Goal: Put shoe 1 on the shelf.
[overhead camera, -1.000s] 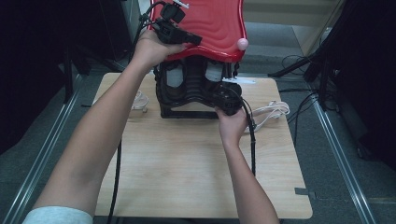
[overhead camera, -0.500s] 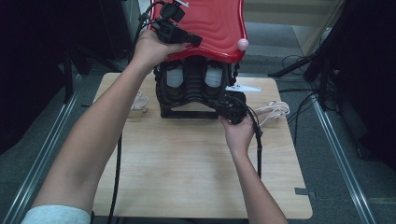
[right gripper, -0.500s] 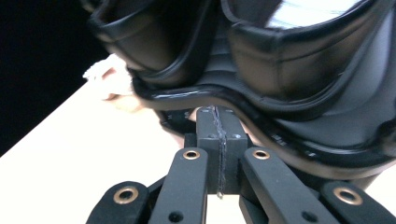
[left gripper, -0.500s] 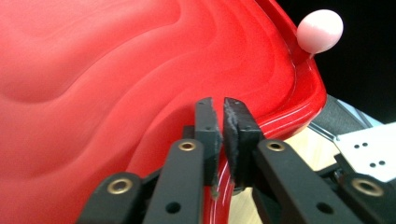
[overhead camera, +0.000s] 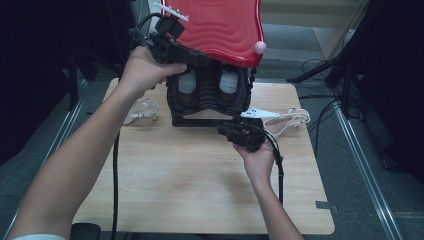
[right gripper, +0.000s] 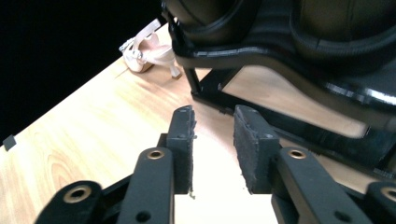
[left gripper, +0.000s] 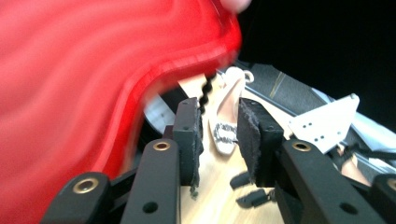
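The left gripper (overhead camera: pixel 175 47) is up at the left edge of the red wavy lid (overhead camera: pixel 220 27), its jaws having just been opening; in the left gripper view (left gripper: pixel 218 133) they stand part-way apart with nothing between the pads, the red lid just beside them. The right gripper (overhead camera: pixel 235 131) sits low at the front right corner of the black machine base (overhead camera: pixel 210 95), its jaws also just opened; the right gripper view (right gripper: pixel 214 140) shows a bare gap between the pads, close to the black base frame (right gripper: pixel 280 116) but not on it. The machine stands at the far middle of the wooden table (overhead camera: pixel 190 185), lid raised and tilted back. A pale sandal (overhead camera: pixel 140 111) lies left of it, and another (overhead camera: pixel 292 117) lies to its right.
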Available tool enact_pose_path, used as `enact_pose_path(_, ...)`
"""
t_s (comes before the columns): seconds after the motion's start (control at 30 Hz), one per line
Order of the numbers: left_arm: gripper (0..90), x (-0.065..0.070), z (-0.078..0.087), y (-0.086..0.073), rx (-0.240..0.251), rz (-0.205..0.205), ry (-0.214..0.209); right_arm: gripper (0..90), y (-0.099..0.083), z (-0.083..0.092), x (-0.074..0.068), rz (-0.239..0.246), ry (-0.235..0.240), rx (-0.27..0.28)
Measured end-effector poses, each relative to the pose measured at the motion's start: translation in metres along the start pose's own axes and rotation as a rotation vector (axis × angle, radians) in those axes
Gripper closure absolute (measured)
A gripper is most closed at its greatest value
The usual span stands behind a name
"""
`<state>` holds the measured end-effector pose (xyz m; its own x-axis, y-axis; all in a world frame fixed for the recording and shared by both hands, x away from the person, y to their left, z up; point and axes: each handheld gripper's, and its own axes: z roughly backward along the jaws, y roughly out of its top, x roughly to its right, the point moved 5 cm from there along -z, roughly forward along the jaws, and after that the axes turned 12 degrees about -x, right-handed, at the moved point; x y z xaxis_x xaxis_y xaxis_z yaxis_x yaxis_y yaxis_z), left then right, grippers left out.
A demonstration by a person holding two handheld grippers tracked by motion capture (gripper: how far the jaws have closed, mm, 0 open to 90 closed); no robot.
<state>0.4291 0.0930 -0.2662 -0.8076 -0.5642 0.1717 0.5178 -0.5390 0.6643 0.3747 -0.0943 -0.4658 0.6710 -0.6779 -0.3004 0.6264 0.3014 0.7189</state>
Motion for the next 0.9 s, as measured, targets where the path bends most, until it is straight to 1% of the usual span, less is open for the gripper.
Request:
enact_pose_path(0.07, 66.3, 0.008, 0.0, -0.011, 0.003, 0.0, -0.029, 63.4, -0.005, 0.001, -0.001, -0.012, 0.017, 0.006)
enact_pose_path(0.1, 65.7, 0.01, 0.0, -0.016, -0.002, -0.009, -0.033, 62.9, -0.007, 0.002, -0.001, -0.013, 0.023, 0.011)
enact_pose_path(0.17, 65.0, 0.013, -0.001, -0.025, -0.005, -0.011, -0.028, 58.5, -0.011, 0.004, -0.002, 0.0, 0.018, 0.022)
enact_pose_path(0.2, 64.4, 0.013, -0.003, -0.03, -0.015, -0.008, -0.024, 57.1, -0.012, 0.004, -0.002, -0.002, 0.021, 0.02)
enact_pose_path(0.23, 64.3, 0.012, -0.004, -0.036, -0.02, -0.005, -0.024, 53.9, -0.014, 0.005, -0.001, -0.016, 0.024, 0.02)
enact_pose_path(0.27, 64.0, 0.011, -0.006, -0.041, -0.02, 0.004, -0.03, 52.0, -0.016, 0.006, 0.0, -0.036, 0.025, 0.002)
enact_pose_path(0.3, 63.8, 0.01, -0.007, -0.046, -0.016, 0.012, -0.034, 49.0, -0.018, 0.006, 0.0, -0.05, 0.031, -0.002)
enact_pose_path(0.33, 63.4, 0.009, -0.009, -0.051, -0.015, 0.016, -0.041, 47.4, -0.02, 0.006, 0.001, -0.056, 0.024, 0.002)
enact_pose_path(0.37, 63.3, 0.009, -0.01, -0.057, -0.015, 0.018, -0.044, 45.2, -0.022, 0.007, 0.002, -0.052, 0.018, -0.002)
enact_pose_path(0.4, 63.2, 0.009, -0.011, -0.063, -0.01, 0.02, -0.053, 42.1, -0.025, 0.007, 0.003, -0.058, 0.006, -0.002)
enact_pose_path(0.43, 62.5, 0.009, -0.012, -0.066, -0.008, 0.025, -0.056, 42.5, -0.029, 0.007, 0.004, -0.063, 0.007, -0.007)
enact_pose_path(0.5, 61.1, 0.009, -0.016, -0.077, -0.017, 0.022, -0.042, 43.6, -0.034, 0.007, 0.006, -0.065, 0.032, -0.005)
enact_pose_path(0.53, 60.2, 0.009, -0.017, -0.08, -0.017, 0.024, -0.047, 43.4, -0.038, 0.008, 0.007, -0.064, 0.032, -0.007)
enact_pose_path(0.57, 59.6, 0.01, -0.019, -0.084, -0.012, 0.032, -0.06, 42.7, -0.041, 0.008, 0.008, -0.068, 0.036, -0.009)
enact_pose_path(0.63, 57.8, 0.01, -0.023, -0.092, -0.013, 0.048, -0.075, 37.4, -0.046, 0.009, 0.009, -0.076, 0.038, -0.025)
enact_pose_path(0.7, 55.7, 0.009, -0.027, -0.099, -0.018, 0.066, -0.083, 26.3, -0.05, 0.009, 0.009, -0.073, 0.041, -0.033)
enact_pose_path(0.73, 54.9, 0.009, -0.029, -0.102, -0.012, 0.074, -0.088, 23.5, -0.053, 0.009, 0.009, -0.073, 0.044, -0.044)
enact_pose_path(0.8, 54.4, 0.01, -0.032, -0.108, -0.003, 0.083, -0.104, 22.2, -0.056, 0.01, 0.008, -0.072, 0.051, -0.054)
enact_pose_path(0.87, 53.4, 0.01, -0.037, -0.115, -0.006, 0.086, -0.102, 18.9, -0.059, 0.012, 0.008, -0.073, 0.07, -0.05)
enact_pose_path(0.9, 52.8, 0.01, -0.04, -0.118, -0.009, 0.089, -0.1, 19.5, -0.061, 0.014, 0.008, -0.076, 0.075, -0.039)
